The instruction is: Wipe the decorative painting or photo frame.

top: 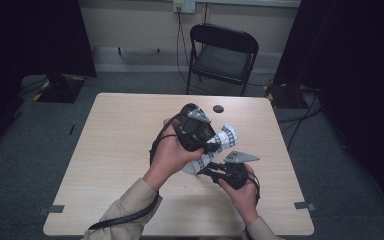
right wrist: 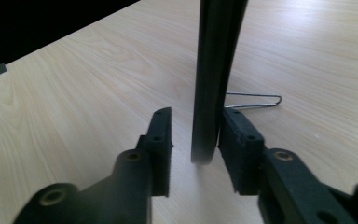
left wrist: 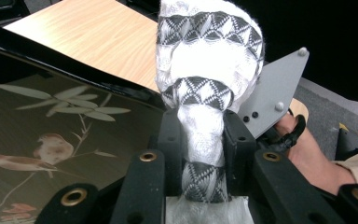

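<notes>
Cloth meets picture frame, wiping barely begun
Left gripper (left wrist: 200,154) is clamped on the patterned cloth (left wrist: 207,70) above the table; right gripper (right wrist: 193,140) jaws straddle the frame (right wrist: 214,70) edge, one pad touching, one apart

a black folding chair (top: 223,52) stands behind the light wooden tabletop (top: 120,145), and a small dark round disc (top: 218,108) lies near its far edge.

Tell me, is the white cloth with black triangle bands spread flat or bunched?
Bunched: the left gripper squeezes the cloth into a narrow roll.
</notes>
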Tool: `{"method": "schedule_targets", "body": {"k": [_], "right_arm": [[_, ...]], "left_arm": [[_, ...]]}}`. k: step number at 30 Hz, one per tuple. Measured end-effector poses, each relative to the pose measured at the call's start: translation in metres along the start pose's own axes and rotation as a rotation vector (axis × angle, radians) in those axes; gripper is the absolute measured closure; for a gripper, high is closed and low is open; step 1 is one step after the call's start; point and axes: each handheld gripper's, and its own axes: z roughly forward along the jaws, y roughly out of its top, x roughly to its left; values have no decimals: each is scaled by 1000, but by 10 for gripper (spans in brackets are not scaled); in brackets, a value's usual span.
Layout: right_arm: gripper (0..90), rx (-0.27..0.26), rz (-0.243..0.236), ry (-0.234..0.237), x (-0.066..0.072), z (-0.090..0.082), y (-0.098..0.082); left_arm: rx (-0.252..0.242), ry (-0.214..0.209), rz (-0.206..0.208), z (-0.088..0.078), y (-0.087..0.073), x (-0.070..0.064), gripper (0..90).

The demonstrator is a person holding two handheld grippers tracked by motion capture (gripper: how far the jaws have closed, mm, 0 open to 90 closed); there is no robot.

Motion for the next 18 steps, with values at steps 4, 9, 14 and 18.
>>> {"method": "schedule_targets", "body": {"k": [4, 9, 14, 18], "right_arm": [[768, -2, 25, 2, -2, 2, -1], [790, -2, 42, -10, -2, 1, -1], [796, 7, 20, -12, -3, -1, -1], [797, 9, 13, -7, -6, -3, -2]], "left_arm": [[-4, 9, -8, -1, 4, 2, 731], [-4, 19, -18, 0, 6, 4, 731], [-16, 27, -34, 1, 8, 6, 731], [-16, 42, -39, 0, 13, 8, 731]]}}
